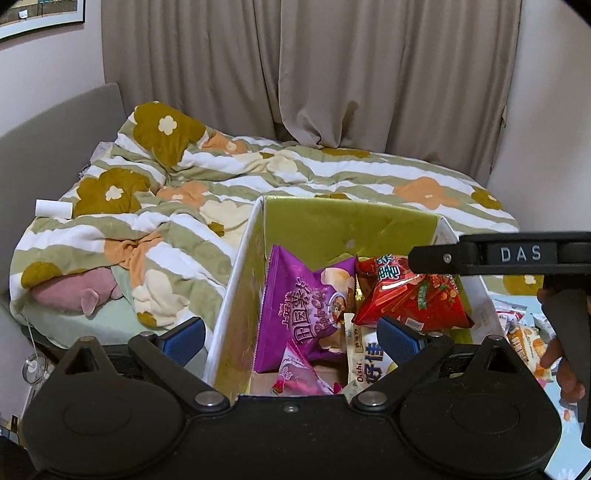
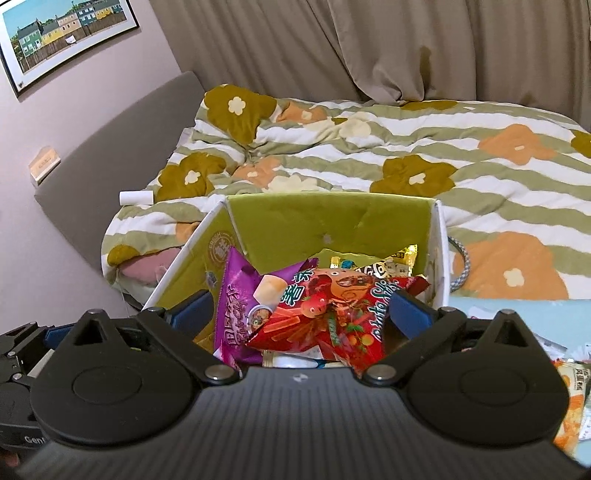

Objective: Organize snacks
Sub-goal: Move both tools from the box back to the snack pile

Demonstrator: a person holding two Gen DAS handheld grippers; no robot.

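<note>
Beige curtains (image 1: pixel 332 74) hang behind a bed (image 1: pixel 44 155) covered by a rumpled quilt (image 1: pixel 258 173) striped green and white with mustard and orange flowers. From the left wrist view, an open box (image 1: pixel 351 221) with white outer walls and a green lining stands at the near end of the bed. Inside it a purple chip bag (image 1: pixel 299 310) leans against the left wall, a red snack bag (image 1: pixel 413 295) lies to its right, and a white Oishi packet (image 1: pixel 369 365) and a pink packet (image 1: pixel 299 373) sit lower, near the front. The left gripper (image 1: pixel 291 336) has its blue-padded fingers (image 1: pixel 184 339) wide apart, straddling the box's left wall, with nothing held between them. The right gripper's black body crosses the right edge of this view, a hand (image 1: pixel 565 369) on its handle. More snack packets (image 1: pixel 524 339) lie on a pale blue surface (image 1: pixel 517 299) to the right of the box. A pink plush toy (image 1: pixel 81 291) lies under the quilt's near-left edge, and a small white tube (image 1: pixel 53 208) rests on the quilt's left side.

Seen from the right wrist view, a framed picture of coloured houses (image 2: pixel 66 33) hangs on the wall at upper left. The right gripper (image 2: pixel 317 314) hovers over the box (image 2: pixel 325 218) with its fingers (image 2: pixel 413 314) spread fully wide; the red snack bag (image 2: pixel 332 314) sits below and between them, and no pad presses on it. The purple chip bag (image 2: pixel 236 314) stands at its left, with small gold and black packets (image 2: pixel 391 262) behind. A grey braided loop (image 2: pixel 460 266) lies just outside the box's right wall.
</note>
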